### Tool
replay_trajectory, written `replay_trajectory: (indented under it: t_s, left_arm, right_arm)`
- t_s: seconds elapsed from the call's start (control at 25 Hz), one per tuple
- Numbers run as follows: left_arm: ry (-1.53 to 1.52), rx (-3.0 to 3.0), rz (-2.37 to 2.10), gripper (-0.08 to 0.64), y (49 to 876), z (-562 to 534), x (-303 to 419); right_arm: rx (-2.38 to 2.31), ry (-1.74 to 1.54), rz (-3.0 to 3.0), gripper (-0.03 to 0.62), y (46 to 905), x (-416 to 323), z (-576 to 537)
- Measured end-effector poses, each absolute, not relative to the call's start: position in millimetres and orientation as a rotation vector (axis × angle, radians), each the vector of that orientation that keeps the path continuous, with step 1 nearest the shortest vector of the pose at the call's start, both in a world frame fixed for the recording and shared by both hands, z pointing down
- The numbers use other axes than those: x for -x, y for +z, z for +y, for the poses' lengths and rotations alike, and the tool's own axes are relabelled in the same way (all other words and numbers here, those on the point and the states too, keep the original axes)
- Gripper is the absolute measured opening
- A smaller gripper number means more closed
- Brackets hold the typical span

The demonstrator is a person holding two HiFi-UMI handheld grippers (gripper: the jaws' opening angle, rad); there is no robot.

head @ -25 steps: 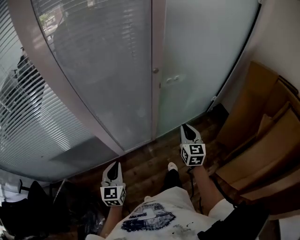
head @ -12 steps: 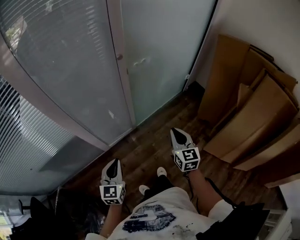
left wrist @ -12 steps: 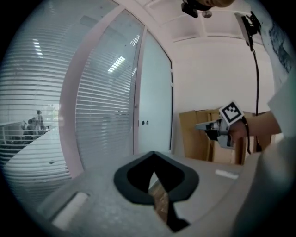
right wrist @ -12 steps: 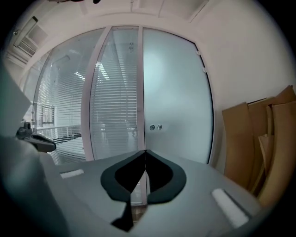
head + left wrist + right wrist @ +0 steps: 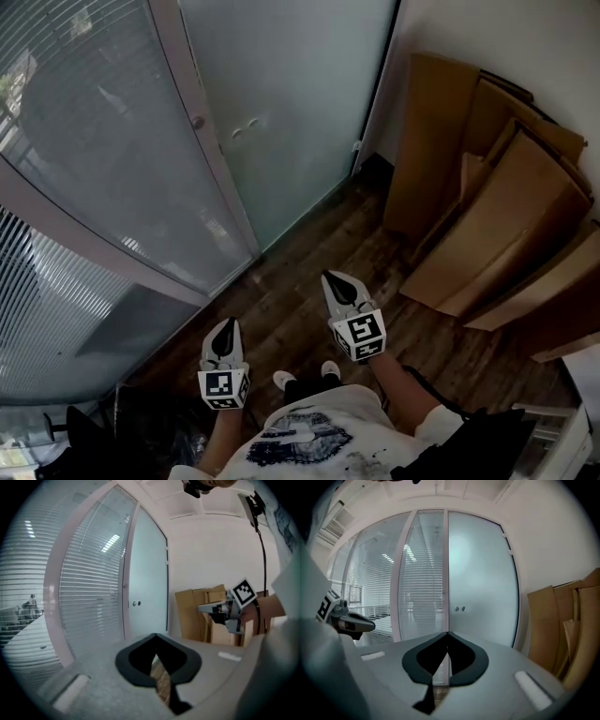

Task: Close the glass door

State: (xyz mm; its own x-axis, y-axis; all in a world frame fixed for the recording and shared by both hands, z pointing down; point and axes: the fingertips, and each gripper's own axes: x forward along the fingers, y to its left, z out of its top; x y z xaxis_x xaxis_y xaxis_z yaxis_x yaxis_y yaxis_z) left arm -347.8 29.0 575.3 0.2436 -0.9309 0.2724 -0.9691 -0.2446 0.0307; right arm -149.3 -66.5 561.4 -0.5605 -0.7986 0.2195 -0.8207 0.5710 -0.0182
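Likely heavy and rigid, the glass door (image 5: 291, 103) pushes best beside its knobs (image 5: 242, 128); left gripper (image 5: 225, 326) and right gripper (image 5: 330, 279) are closed, empty.

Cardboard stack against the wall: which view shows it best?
Head view: the cardboard stack shows most of its leaning sheets from above, large and unobstructed. The left gripper view shows it small and partly hidden. The right gripper view catches only some sheets at the frame's right edge.
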Motion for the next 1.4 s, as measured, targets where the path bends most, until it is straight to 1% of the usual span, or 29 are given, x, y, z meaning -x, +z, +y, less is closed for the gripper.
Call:
replay_trajectory:
  t_s: [0.36, 0.6, 0.96, 1.4]
  left_arm:
    - [0.296, -2.38, -1.809, 0.0, 558, 7, 285]
    - [0.311, -2.428, -1.804, 0.0, 546, -4, 253]
    - [0.324, -2.409, -1.842, 0.0, 547, -1, 232]
    - [0.311, -2.389, -1.873, 0.0, 548, 7, 222]
  right_arm:
    - [-1.381, 0.142, -2.669, 0.008, 541, 98, -68]
    - [-1.35, 0.125, -2.714, 0.008, 537, 86, -60]
    - [-1.333, 0.114, -2.711, 0.008, 553, 63, -60]
    - [-1.303, 0.118, -2.728, 0.008, 553, 55, -58]
